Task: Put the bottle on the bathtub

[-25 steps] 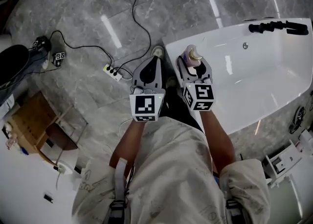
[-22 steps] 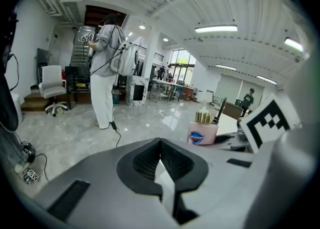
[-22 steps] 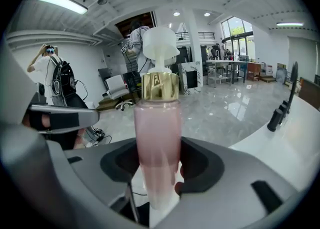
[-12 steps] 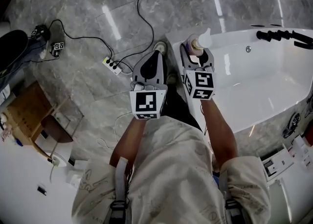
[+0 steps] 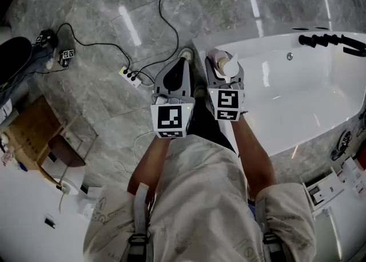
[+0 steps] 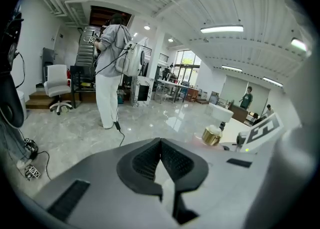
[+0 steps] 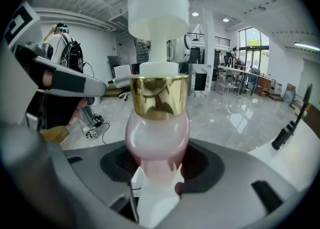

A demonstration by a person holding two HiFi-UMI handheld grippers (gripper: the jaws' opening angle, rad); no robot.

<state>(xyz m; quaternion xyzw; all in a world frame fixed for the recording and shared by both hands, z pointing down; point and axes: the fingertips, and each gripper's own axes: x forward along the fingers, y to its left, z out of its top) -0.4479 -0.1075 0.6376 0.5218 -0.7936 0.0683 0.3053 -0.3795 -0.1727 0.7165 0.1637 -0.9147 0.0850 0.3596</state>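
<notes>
Over the near corner of the bathtub the bottle is held in the right hand-held gripper. The right gripper view shows the jaws clenched on the lower part of the pink body. The bottle is seen there rising straight up out of the right hand-held gripper, so the grasp looks centred. The left hand-held gripper is held just beside it over the grey marble floor. Its jaws are closed on each other, with nothing between them in the left gripper view.

The step in hand is judged to be the carry to the tub – the bottle is not yet set down, and no contact with the white rim can be made out. For the next move a flat stretch of rim is called for. The base should be brought down level onto it, and the jaws opened only once the bottle is borne by the rim. A tilted base on the glossy, curved edge could let it slide into the basin or onto the floor.

The bottle is small and rounded. A pale, translucent pink body is topped by a shiny gold collar, and a thin white neck ends in a broad white cap – a top-heavy shape that may tip easily.
</notes>
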